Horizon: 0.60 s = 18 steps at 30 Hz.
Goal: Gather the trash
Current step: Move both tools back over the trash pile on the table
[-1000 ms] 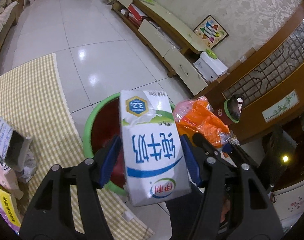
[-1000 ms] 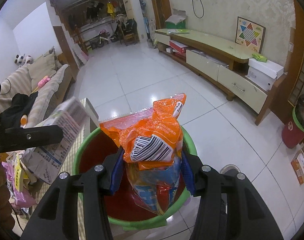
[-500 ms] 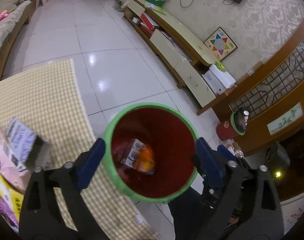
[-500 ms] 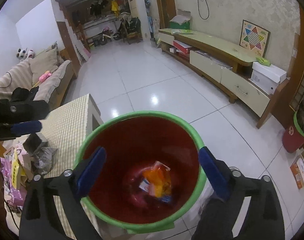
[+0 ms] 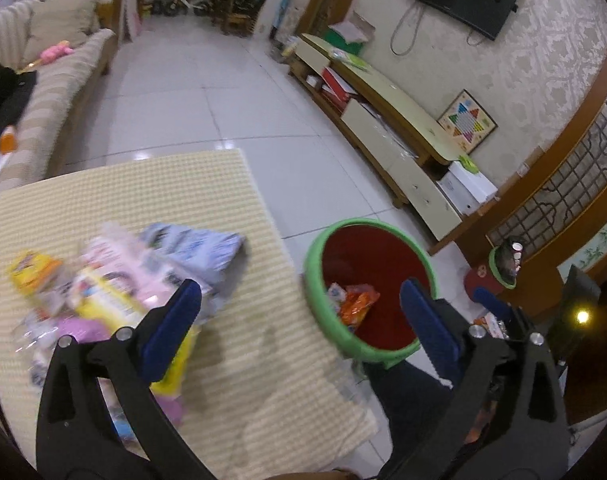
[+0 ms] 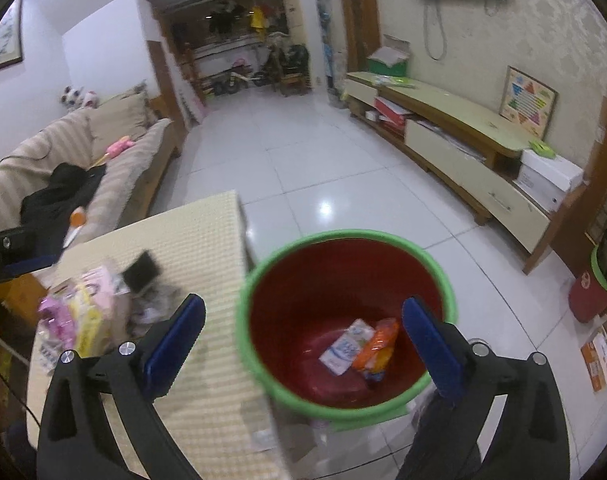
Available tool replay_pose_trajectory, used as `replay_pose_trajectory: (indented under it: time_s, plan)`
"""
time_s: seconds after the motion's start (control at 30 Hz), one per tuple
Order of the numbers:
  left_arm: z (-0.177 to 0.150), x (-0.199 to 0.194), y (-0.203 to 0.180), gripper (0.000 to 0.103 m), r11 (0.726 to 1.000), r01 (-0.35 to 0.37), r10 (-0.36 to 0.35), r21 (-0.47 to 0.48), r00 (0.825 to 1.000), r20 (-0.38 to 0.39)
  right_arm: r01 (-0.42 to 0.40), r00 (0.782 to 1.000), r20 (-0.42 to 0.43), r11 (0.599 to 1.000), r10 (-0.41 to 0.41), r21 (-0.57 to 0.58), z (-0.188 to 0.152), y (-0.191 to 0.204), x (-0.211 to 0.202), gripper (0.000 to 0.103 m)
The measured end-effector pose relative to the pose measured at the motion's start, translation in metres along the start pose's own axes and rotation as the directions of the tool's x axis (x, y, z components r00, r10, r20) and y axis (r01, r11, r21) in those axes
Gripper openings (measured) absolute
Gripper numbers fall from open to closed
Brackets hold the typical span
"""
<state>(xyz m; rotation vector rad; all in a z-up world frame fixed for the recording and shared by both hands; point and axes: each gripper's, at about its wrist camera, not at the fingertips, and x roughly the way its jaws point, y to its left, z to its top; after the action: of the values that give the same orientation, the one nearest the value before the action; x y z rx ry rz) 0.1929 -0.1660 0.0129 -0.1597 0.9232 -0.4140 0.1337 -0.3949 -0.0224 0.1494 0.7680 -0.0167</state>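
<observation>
Both tongs have just been opening and now stand spread wide with nothing between the pads. The left tongs (image 5: 299, 316) have let go the milk carton (image 6: 346, 347), and the right tongs (image 6: 303, 334) the orange bag (image 6: 377, 344); both now lie at the bottom of the bin (image 6: 439, 272), carton touching bag. The bin sits right below and ahead of the right tongs. For the left tongs it has shifted to the right, near their right finger, and they now face the worktop (image 5: 135, 196). That round is done. More trash waits: a blurred heap of wrappers (image 5: 115, 276) lies just ahead of the left finger of the left tongs, likely the next pick.
</observation>
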Motion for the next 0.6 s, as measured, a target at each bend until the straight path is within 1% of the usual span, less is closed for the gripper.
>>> replay_pose_trajectory:
  time_s: [0.17, 0.37, 0.47, 0.6]
  plan:
    - [-0.02, -0.046, 0.038, 0.097, 0.997, -0.058, 0.059, -0.052, 0.998, 0.028, -0.042, 0.999, 0.003, 0.998, 0.042, -0.049, -0.005, 0.041, -0.014, 0.096]
    - [-0.044, -0.098, 0.091, 0.097, 0.982, -0.125, 0.134, -0.141, 0.99, 0.052, -0.099, 0.995, 0.002, 0.989, 0.099, -0.107, -0.014, 0.089, -0.025, 0.096]
    - [-0.054, -0.118, 0.113, 0.098, 0.972, -0.143, 0.157, -0.188, 0.986, 0.06, -0.127, 0.992, -0.007, 0.981, 0.127, -0.145, -0.019, 0.113, -0.028, 0.096]
    - [-0.066, -0.132, 0.135, 0.098, 0.958, -0.156, 0.177, -0.24, 0.982, 0.067, -0.165, 0.986, -0.017, 0.967, 0.165, -0.192, -0.025, 0.143, -0.03, 0.096]
